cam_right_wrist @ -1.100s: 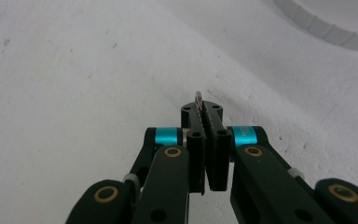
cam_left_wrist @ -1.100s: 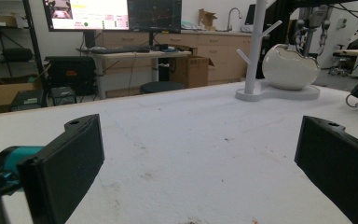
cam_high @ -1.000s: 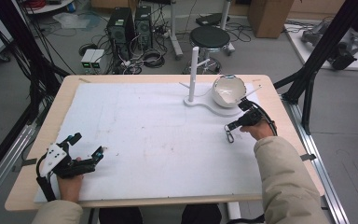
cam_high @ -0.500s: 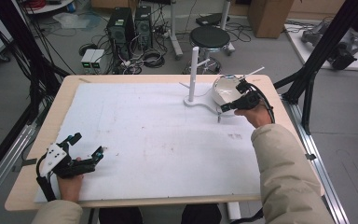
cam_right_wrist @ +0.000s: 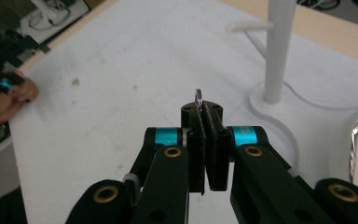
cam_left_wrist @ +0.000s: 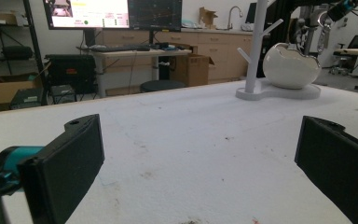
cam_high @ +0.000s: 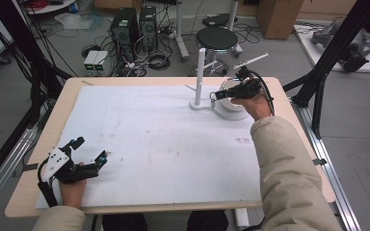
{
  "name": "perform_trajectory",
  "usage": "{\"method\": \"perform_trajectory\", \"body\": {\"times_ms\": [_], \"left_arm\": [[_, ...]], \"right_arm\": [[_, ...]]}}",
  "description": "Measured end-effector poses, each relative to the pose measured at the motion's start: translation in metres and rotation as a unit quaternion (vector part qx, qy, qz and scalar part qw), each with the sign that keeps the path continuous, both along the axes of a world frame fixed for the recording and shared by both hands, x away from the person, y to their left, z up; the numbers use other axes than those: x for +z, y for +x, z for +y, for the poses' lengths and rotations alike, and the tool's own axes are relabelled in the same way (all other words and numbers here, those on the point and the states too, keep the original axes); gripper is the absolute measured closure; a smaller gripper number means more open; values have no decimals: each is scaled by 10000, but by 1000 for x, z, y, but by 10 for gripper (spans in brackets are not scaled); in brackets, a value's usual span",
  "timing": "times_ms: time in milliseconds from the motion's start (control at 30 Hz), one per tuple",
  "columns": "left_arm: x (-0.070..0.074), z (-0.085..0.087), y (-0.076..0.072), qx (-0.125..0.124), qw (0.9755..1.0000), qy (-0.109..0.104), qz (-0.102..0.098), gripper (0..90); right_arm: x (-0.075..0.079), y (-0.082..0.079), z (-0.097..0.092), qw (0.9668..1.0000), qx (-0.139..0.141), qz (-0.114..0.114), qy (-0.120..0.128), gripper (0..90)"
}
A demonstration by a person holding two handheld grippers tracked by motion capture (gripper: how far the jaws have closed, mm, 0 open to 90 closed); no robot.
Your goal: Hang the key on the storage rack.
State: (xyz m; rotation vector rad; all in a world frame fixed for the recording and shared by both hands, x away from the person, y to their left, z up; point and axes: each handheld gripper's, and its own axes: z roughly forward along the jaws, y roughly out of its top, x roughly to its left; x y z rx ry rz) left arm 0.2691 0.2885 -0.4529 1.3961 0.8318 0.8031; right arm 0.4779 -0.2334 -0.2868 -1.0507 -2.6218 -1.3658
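Pegs of the white stand (cam_right_wrist: 276, 51) lie just ahead of my right gripper (cam_right_wrist: 207, 122), clamped on a small ring (cam_right_wrist: 198, 97); left gripper (cam_left_wrist: 200, 168) gapes empty, far off.

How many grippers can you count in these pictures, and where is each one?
2. The left gripper rests open on the white mat at the near left corner. The right gripper is raised over the white bowl beside the white stand, shut on a small metal ring.
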Motion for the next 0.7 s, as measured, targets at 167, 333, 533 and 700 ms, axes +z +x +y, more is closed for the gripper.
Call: {"method": "perform_trajectory", "body": {"times_ms": [167, 333, 533, 700], "left_arm": [[0, 0, 0, -9, 10000, 7, 16, 17], [0, 0, 0, -5, 10000, -6, 20, 17], [0, 0, 0, -1, 10000, -2, 7, 17], [0, 0, 0, -7, 10000, -1, 18, 17]], "right_arm": [[4, 9, 10, 9994, 66, -75, 317, 889], [6, 16, 17, 9987, 55, -106, 494, 889], [2, 23, 18, 9972, -57, -107, 734, 888], [-1, 27, 18, 9966, -142, -118, 807, 888]]}}
